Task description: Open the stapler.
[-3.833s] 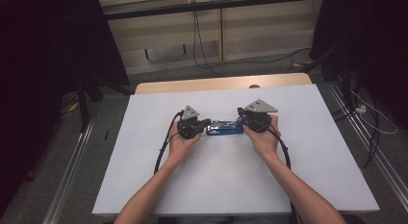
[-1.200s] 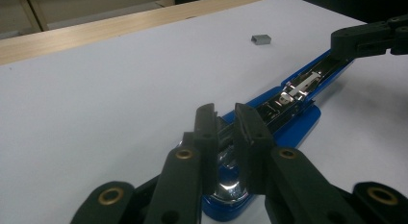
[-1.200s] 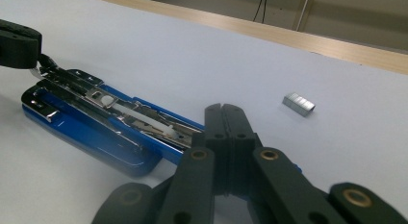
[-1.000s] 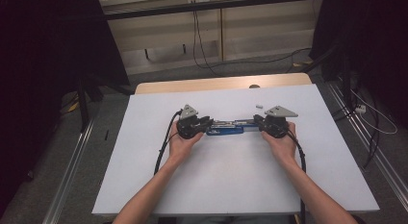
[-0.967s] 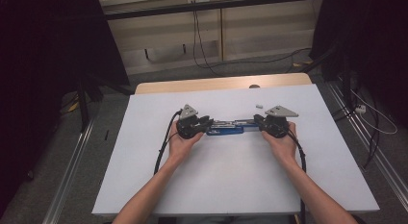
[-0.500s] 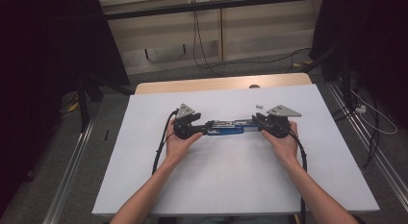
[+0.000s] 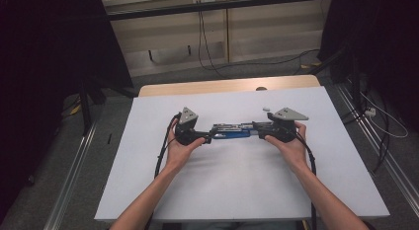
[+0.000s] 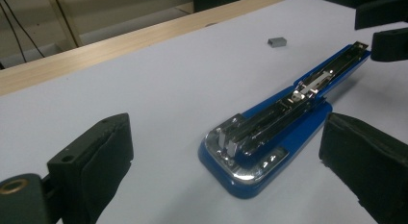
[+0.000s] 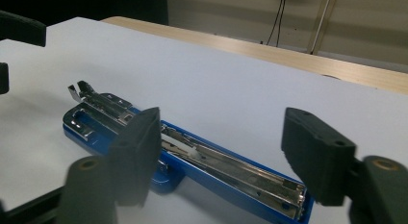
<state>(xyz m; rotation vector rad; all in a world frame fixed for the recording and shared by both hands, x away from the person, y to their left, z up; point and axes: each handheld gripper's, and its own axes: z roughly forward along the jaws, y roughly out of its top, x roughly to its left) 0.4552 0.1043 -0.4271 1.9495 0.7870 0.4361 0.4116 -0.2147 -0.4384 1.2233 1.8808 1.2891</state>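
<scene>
The blue stapler (image 7: 231,132) lies unfolded flat on the white table (image 7: 237,190), released, as the left gripper (image 8: 231,185) and right gripper (image 9: 221,161) jaws have just been opening, spread clear of each end.

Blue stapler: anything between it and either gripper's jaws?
Nothing visible. The opened blue metal stapler lies flat on the white table between both open grippers, left gripper and right gripper. The small grey staple block sits apart, off to the side.

Blue stapler (image 8: 269,137) with silver metal, black fingers (image 8: 96,161), white table (image 7: 237,190), possibly grey staples (image 8: 277,41)
</scene>
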